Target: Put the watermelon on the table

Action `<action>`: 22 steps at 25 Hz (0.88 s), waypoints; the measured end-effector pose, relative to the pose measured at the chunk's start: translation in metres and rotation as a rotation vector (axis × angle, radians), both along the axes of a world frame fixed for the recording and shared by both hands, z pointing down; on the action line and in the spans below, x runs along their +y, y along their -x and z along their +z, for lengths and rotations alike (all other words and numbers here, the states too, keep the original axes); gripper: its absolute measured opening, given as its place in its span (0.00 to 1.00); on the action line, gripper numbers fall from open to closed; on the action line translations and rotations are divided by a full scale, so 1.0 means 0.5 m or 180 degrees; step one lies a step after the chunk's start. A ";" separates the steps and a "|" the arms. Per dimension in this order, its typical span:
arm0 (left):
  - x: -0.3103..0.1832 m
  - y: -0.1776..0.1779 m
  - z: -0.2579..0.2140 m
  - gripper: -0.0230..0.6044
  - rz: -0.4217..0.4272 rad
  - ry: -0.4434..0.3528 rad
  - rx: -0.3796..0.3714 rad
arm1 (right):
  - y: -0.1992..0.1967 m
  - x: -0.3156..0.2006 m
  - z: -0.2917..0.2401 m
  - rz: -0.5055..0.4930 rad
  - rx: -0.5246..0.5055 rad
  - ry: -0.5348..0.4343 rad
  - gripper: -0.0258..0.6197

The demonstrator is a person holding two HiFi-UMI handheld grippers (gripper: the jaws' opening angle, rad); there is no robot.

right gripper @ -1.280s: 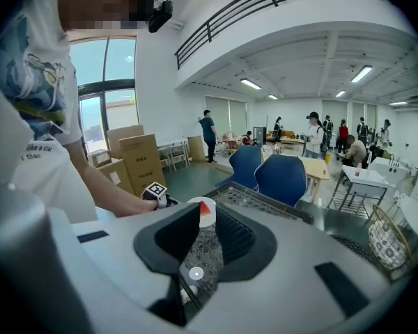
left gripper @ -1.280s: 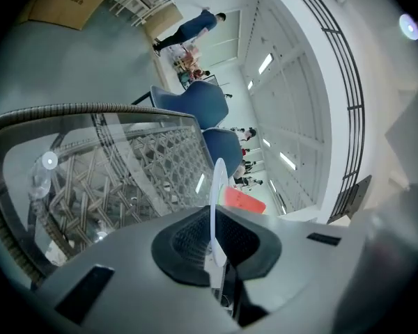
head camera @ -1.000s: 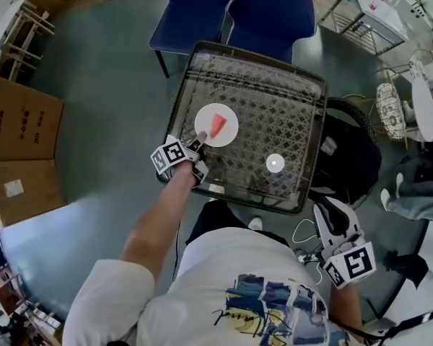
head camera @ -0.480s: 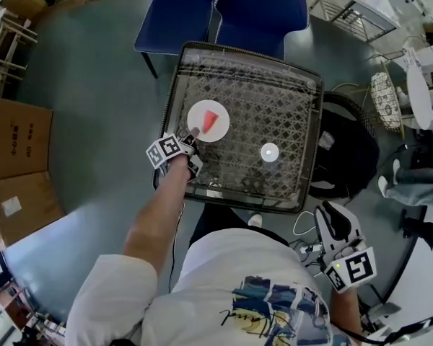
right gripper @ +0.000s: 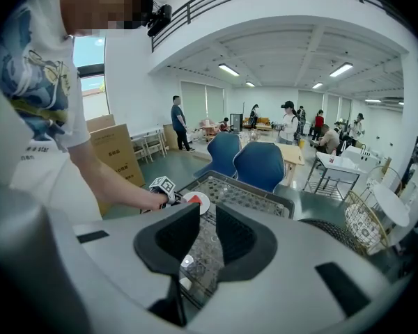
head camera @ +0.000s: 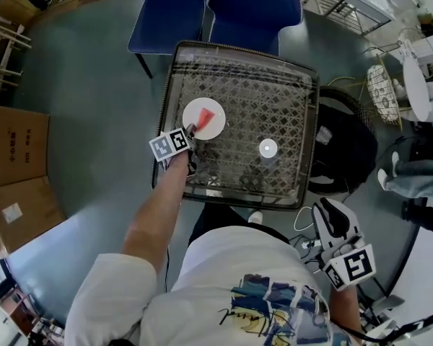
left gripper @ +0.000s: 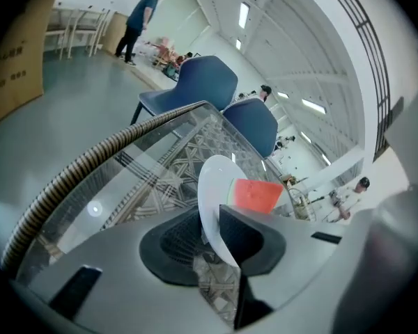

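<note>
White T-shirt (head camera: 202, 276), blue print (head camera: 274, 300)

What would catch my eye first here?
A bright red watermelon slice on a white plate, at the left of the glass-topped lattice table. The left gripper clamps that plate's near rim, while the right gripper hangs empty, jaws apart, down at the person's side. Two blue chairs stand beyond the table.

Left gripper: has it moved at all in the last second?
Yes. The left gripper has edged farther in over the table, away from its near rim, and grips the white plate that carries the watermelon.
</note>
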State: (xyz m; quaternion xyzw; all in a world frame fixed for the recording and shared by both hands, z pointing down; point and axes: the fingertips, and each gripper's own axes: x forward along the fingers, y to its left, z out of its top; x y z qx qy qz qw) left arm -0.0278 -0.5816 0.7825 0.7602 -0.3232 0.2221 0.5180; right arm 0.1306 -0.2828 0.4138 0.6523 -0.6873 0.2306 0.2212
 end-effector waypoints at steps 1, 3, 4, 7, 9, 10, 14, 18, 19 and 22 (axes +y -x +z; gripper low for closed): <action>0.001 -0.001 0.001 0.15 0.0093 -0.0073 -0.0091 | -0.001 0.002 0.001 0.0002 0.0020 0.0010 0.13; 0.000 -0.004 0.001 0.17 0.0253 -0.0215 -0.0258 | -0.001 0.005 0.003 0.0002 0.0051 0.0024 0.13; -0.001 -0.005 0.000 0.18 0.0312 -0.0276 -0.0330 | -0.001 0.006 0.003 0.0000 0.0055 0.0027 0.13; -0.003 -0.005 -0.001 0.20 0.0434 -0.0427 -0.0553 | 0.004 0.007 0.001 -0.0026 0.0053 0.0031 0.13; -0.006 -0.002 0.000 0.20 0.0495 -0.0522 -0.0731 | 0.006 0.007 -0.003 -0.0036 0.0060 0.0039 0.13; -0.007 -0.002 0.000 0.20 0.0516 -0.0558 -0.0789 | 0.005 0.008 -0.004 -0.0033 0.0065 0.0043 0.13; -0.010 0.001 0.001 0.21 0.0543 -0.0671 -0.0927 | 0.001 0.018 0.001 -0.0017 0.0083 0.0049 0.13; -0.016 0.009 -0.014 0.21 0.0539 -0.0870 -0.1053 | -0.005 0.034 0.006 -0.0030 0.0082 0.0035 0.13; -0.017 0.012 -0.020 0.21 0.0511 -0.0880 -0.1050 | -0.006 0.037 0.006 -0.0040 0.0077 0.0029 0.13; -0.009 0.020 -0.045 0.21 0.0481 -0.0910 -0.1027 | -0.008 0.043 0.004 -0.0084 0.0065 -0.0015 0.13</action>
